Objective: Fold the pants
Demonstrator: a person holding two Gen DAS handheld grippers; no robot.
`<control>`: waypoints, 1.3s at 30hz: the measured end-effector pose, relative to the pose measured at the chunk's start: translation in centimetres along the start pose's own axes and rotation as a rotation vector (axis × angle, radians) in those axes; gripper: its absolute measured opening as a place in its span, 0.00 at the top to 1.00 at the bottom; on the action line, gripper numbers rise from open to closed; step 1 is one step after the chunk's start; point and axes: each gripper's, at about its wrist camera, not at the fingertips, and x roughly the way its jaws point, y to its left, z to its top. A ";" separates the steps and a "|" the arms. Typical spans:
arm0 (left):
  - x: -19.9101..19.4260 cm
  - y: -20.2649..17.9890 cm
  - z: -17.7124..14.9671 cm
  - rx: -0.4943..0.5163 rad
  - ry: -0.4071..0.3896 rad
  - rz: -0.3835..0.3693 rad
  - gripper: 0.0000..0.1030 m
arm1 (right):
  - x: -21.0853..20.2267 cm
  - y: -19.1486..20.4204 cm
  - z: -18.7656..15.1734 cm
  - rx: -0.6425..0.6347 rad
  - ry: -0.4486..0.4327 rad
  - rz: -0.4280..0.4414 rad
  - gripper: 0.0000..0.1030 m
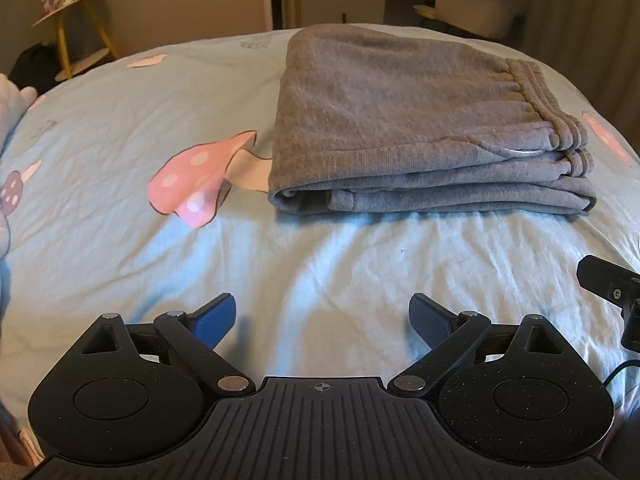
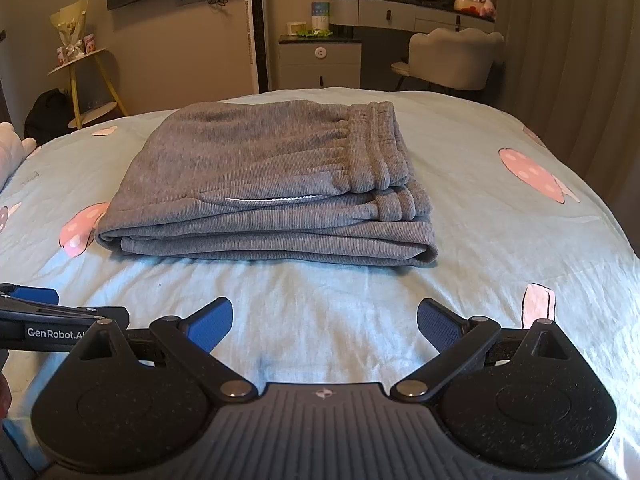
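A pink mushroom print (image 1: 192,178) marks the light blue bed sheet (image 1: 120,256) at the left. Beside it on the bed lie the grey pants (image 1: 420,136), folded into a flat stack with the ribbed waistband (image 2: 380,152) on top at the right. The left claw (image 1: 322,320) hangs above the sheet, near the pants but apart from them, its blue pads spread wide and empty. The right claw (image 2: 324,322) does likewise, fingers apart, gripping nothing.

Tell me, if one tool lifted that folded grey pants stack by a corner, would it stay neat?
Probably not: the pants look like soft knit in loose layers, so they would likely droop and unfold. Pushed, they would probably drag and bunch on the wrinkled sheet.
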 end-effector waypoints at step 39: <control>0.1 -0.3 -0.2 0.014 0.009 -0.013 0.06 | -0.1 -0.1 0.0 0.014 -0.004 -0.012 0.04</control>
